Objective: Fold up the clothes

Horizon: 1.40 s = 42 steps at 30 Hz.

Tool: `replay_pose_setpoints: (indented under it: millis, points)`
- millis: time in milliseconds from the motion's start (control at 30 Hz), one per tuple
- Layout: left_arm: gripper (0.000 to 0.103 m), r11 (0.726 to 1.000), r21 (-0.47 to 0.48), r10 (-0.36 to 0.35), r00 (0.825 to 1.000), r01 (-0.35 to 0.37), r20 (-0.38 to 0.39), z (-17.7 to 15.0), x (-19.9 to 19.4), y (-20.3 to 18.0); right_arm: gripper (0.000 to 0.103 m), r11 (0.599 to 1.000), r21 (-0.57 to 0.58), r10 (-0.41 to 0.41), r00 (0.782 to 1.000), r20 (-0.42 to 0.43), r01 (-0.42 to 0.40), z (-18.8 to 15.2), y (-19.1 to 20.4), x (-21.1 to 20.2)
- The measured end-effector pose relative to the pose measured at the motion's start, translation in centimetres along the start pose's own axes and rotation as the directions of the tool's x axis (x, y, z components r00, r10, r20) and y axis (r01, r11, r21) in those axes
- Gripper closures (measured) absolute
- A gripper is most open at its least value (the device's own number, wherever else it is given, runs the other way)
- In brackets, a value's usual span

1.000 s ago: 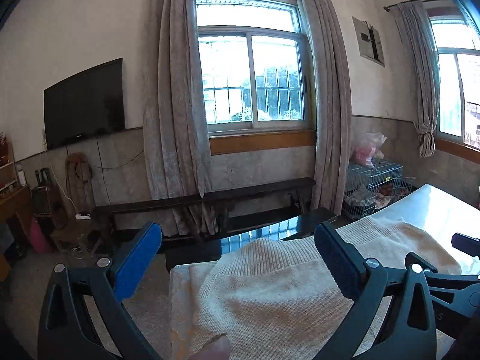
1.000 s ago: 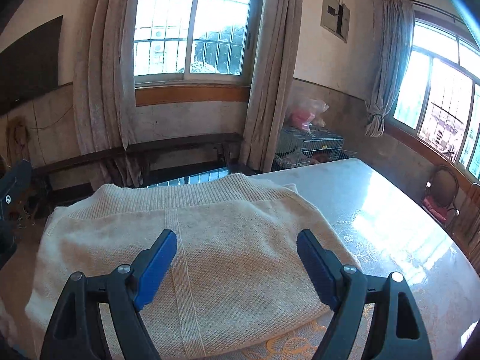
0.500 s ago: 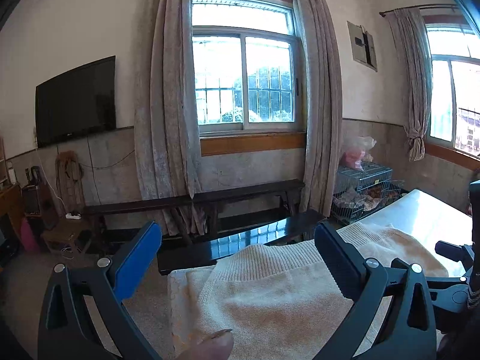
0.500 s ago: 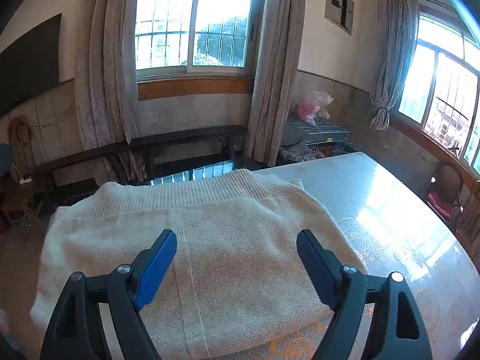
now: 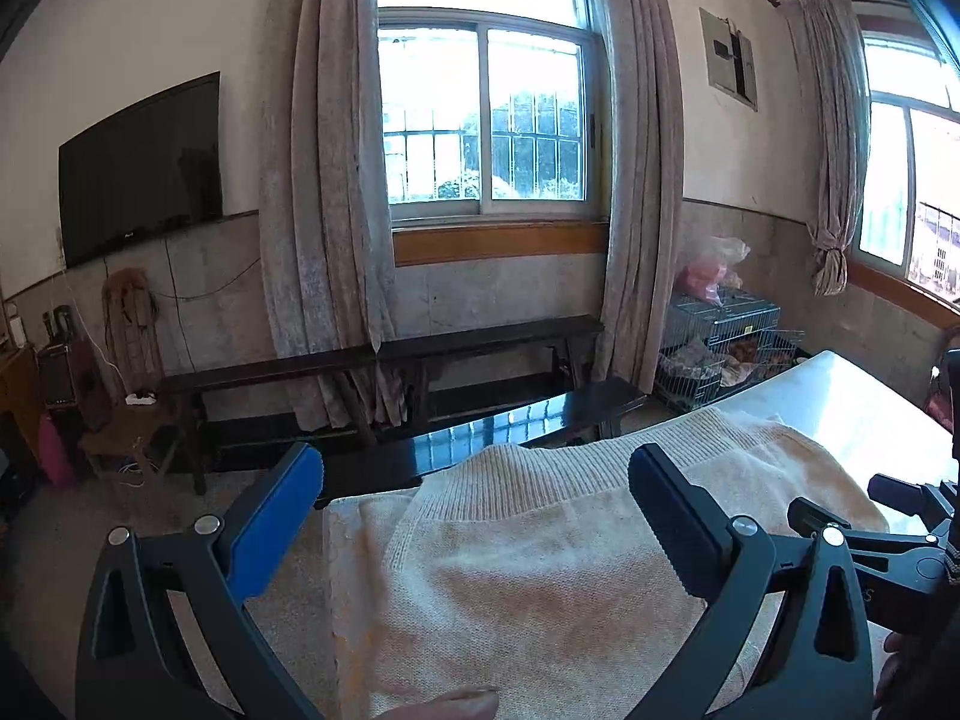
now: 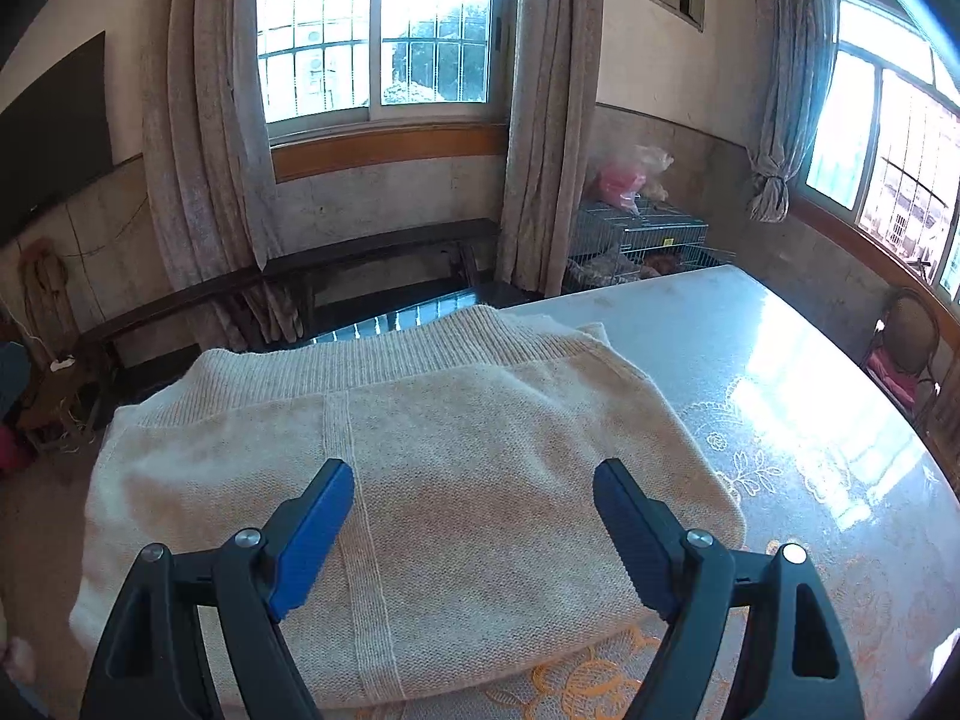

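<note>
A: Where's the sweater?
B: The cream knitted sweater [image 6: 420, 492] lies folded on the bench [image 6: 810, 420], at its near left part, with the ribbed hem on the far side by the bench's far edge.
A: And the right claw [image 6: 474, 507]?
B: Spread wide above the sweater's near half, nothing between its blue pads.
A: The left claw [image 5: 474, 498]?
B: Also wide open and empty, over the sweater's left edge, where the bench ends and the floor [image 5: 54, 546] shows beyond. A fingertip [image 5: 447, 705] shows at the bottom of that view.
A: Anything beside the sweater?
B: Bare, glossy bench to its right, with an orange flower pattern near the edge.
</note>
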<state>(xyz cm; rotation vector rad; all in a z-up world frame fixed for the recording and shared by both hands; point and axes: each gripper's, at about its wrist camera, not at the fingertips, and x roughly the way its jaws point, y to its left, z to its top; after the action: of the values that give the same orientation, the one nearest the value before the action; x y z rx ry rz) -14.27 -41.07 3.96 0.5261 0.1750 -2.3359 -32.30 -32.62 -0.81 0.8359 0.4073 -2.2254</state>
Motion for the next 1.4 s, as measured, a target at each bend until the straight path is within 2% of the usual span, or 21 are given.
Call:
replay_pose_setpoints:
  millis: [100,400,633,733,1167,1267,1400]
  points:
    - [0.000,1.000,0.003,-0.020,1.000,0.020,-0.014,0.0,0.1,0.0,0.019,1.000,0.005,-0.001,1.000,-0.003,0.001,-0.1,-0.1,0.1]
    - [0.000,0.999,0.036,-0.020,1.000,0.020,-0.018,0.3,0.1,0.0,0.019,1.000,-0.003,-0.006,1.000,-0.009,0.006,0.1,-0.3,0.2]
    - [0.000,0.999,0.043,-0.016,0.999,0.014,0.040,0.3,-0.8,0.0,0.019,1.000,-0.010,-0.008,1.000,-0.014,0.007,0.0,-0.3,0.3]
    - [0.000,0.999,0.022,-0.043,0.999,0.043,0.030,0.6,-0.7,0.3,0.019,1.000,-0.020,-0.013,1.000,-0.012,0.012,0.0,-0.2,0.3]
    - [0.000,0.998,0.016,-0.053,0.998,0.053,-0.020,0.5,0.5,0.5,0.019,0.999,-0.045,-0.021,1.000,-0.018,0.020,0.4,-0.2,0.4]
    - [0.000,0.999,0.034,-0.014,1.000,0.014,-0.010,0.1,0.5,0.4,0.019,0.999,-0.043,-0.022,0.999,-0.024,0.021,0.2,-0.3,0.5]
    - [0.000,0.999,0.048,-0.018,1.000,0.019,-0.004,-0.3,0.3,0.1,0.019,0.999,-0.044,-0.030,0.999,-0.045,0.028,-0.2,-0.5,1.0]
